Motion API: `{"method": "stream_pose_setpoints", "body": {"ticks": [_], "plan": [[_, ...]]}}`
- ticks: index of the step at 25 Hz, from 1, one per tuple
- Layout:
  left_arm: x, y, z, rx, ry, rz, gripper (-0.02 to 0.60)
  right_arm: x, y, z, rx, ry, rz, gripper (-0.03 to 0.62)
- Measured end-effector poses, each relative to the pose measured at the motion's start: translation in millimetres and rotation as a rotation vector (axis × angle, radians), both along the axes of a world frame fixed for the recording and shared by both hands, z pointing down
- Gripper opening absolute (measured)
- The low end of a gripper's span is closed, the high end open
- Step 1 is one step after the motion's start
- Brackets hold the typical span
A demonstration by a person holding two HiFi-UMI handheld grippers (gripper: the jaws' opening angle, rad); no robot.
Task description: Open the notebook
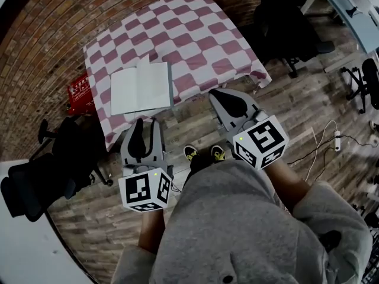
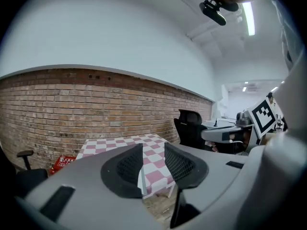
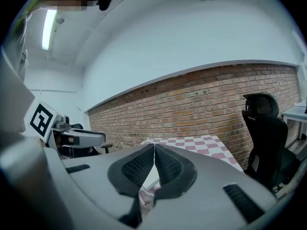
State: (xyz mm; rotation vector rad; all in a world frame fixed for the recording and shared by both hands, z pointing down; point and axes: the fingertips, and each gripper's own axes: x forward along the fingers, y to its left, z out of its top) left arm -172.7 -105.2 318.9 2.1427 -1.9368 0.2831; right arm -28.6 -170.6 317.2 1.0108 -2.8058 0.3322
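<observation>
The notebook [image 1: 141,87] lies open on the pink-and-white checkered table [image 1: 195,34], its white pages up, near the table's front left edge. Both grippers are held off the table, over the wooden floor in front of it. My left gripper [image 1: 145,123] sits just short of the notebook; its jaws stand apart with nothing between them [image 2: 153,147]. My right gripper [image 1: 220,93] is level with the table's front edge, right of the notebook; its jaws meet at the tips and are empty [image 3: 154,146]. Both gripper views look along the table [image 2: 115,143] toward a brick wall.
A red box [image 1: 80,92] lies on the floor left of the table. Black office chairs stand at the left [image 1: 53,164] and behind the table at the right [image 1: 284,16]. A power strip with cables [image 1: 337,141] lies on the floor at right. My shoes [image 1: 201,152] show below the grippers.
</observation>
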Motion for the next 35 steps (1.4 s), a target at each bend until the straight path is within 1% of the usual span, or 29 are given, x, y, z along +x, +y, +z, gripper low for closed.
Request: {"method": "stream_pose_setpoints", "body": {"ticks": [4, 9, 16, 24, 35], "plan": [[20.9, 7.5, -10.9, 0.011, -0.031, -0.002, 0.05, 15.1, 6.1, -8.3, 0.009, -0.017, 0.001, 0.025], [40.4, 18.0, -18.0, 0.011, -0.056, -0.011, 0.011, 32.4, 14.8, -16.8, 0.027, -0.034, -0.006, 0.025], [62.2, 29.4, -19.5, 0.011, -0.068, -0.014, 0.011, 58.7, 24.1, -17.6, 0.046, -0.037, -0.001, 0.025], [84.1, 27.1, -19.6, 0.028, -0.07, 0.013, 0.011, 81.7, 26.7, -15.5, 0.058, -0.021, 0.023, 0.025], [84.5, 28.7, -19.0, 0.013, -0.08, -0.009, 0.011, 88.9, 27.2, -18.4, 0.062, -0.027, 0.029, 0.025]]}}
